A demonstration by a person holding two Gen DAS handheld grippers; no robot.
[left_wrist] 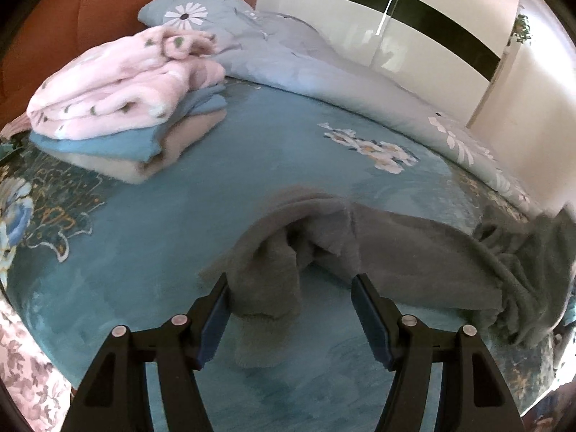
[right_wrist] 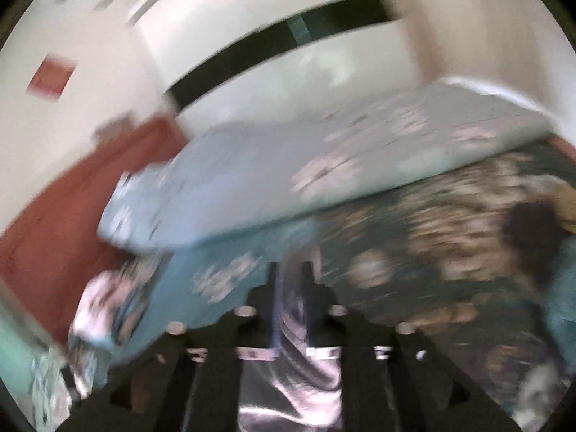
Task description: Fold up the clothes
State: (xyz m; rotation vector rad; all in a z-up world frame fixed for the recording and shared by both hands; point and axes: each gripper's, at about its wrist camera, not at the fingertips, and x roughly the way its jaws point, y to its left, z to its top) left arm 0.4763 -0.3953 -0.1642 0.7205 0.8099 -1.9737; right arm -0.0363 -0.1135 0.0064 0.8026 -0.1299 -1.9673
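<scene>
The left gripper point(left_wrist: 291, 309) stands with its jaws wide apart and nothing clamped; a fold of the grey garment point(left_wrist: 378, 248) lies between and ahead of them, probably lined up for a grasp. The right gripper point(right_wrist: 289, 270) has its jaws nearly closed on a pale, shiny cloth point(right_wrist: 291, 370), apparently raising it clear. Ahead of the left jaws, the blue floral bed point(left_wrist: 180, 208) carries a folded stack point(left_wrist: 118, 108) to the left, with a white wardrobe point(left_wrist: 396, 28) beyond.

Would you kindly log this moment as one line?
left gripper: open over grey garment | right gripper: shut on pale cloth | folded pile: on bed
</scene>
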